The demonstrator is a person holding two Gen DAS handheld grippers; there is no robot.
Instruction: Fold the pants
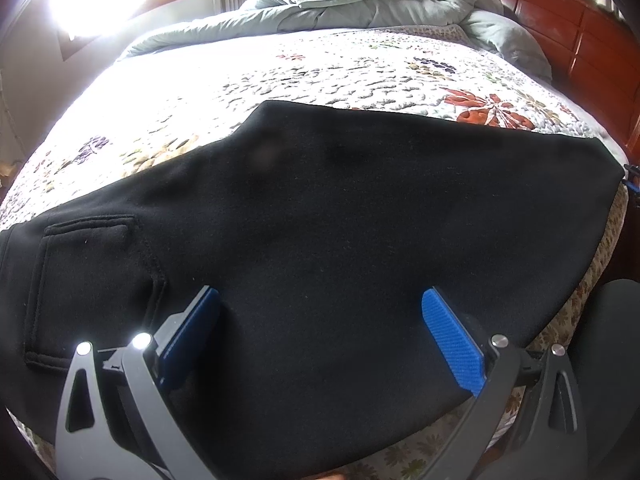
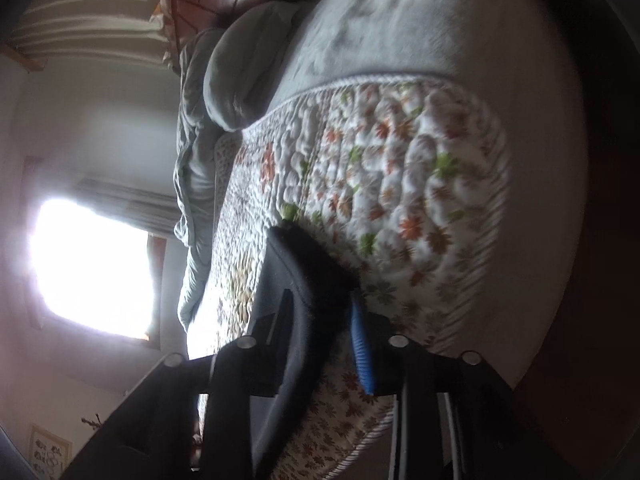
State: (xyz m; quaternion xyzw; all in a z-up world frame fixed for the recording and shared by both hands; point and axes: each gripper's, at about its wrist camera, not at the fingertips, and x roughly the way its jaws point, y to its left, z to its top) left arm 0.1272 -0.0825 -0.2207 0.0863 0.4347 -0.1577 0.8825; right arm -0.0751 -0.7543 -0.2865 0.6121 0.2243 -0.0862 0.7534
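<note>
Black pants (image 1: 320,220) reaching quilt (image 1: 240,80) edge, jaws apart

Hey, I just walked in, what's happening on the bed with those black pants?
A person holding a gripper in each hand is folding black pants laid out on a flowered quilt. The left gripper hangs open above the middle of the pants, near the back pocket, holding nothing. The right gripper is at the other end of the pants, with the cloth between its fingers. A grey blanket is bunched along the far side.
</note>
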